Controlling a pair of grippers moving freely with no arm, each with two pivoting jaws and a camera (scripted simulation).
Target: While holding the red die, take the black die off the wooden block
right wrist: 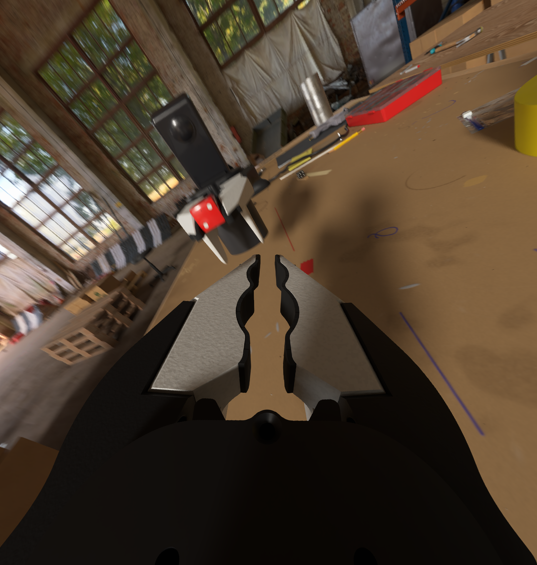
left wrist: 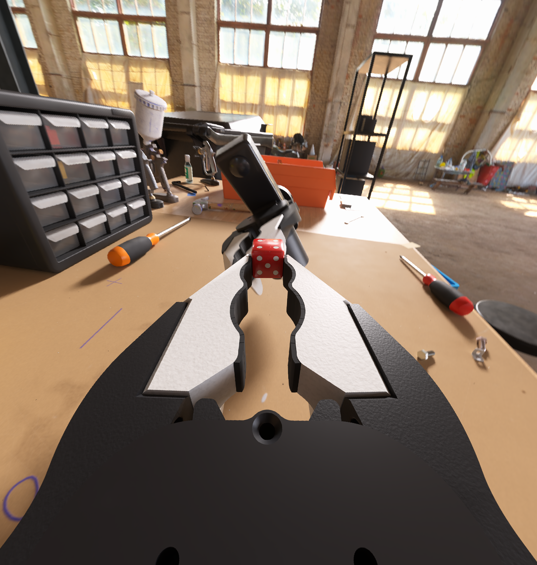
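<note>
My left gripper (left wrist: 267,260) is shut on the red die (left wrist: 267,258), a red cube with white dots pinched at the fingertips above the brown table (left wrist: 77,336). My right gripper (left wrist: 262,226) hovers just beyond it, facing me. In the right wrist view my right gripper (right wrist: 267,260) is nearly closed with a narrow gap and holds nothing. The left gripper (right wrist: 206,220) with the red die (right wrist: 206,215) is close ahead. A small black die (right wrist: 301,175) sits far off on the table by a tan wooden piece (right wrist: 319,173).
A dark drawer cabinet (left wrist: 65,183), an orange-handled screwdriver (left wrist: 132,247) and an orange bin (left wrist: 301,180) stand to the left and behind. A red-handled screwdriver (left wrist: 444,293), a black disc (left wrist: 517,327) and bolts (left wrist: 426,354) lie near the right edge. A yellow cylinder (right wrist: 533,122) and a red case (right wrist: 395,97) are far right.
</note>
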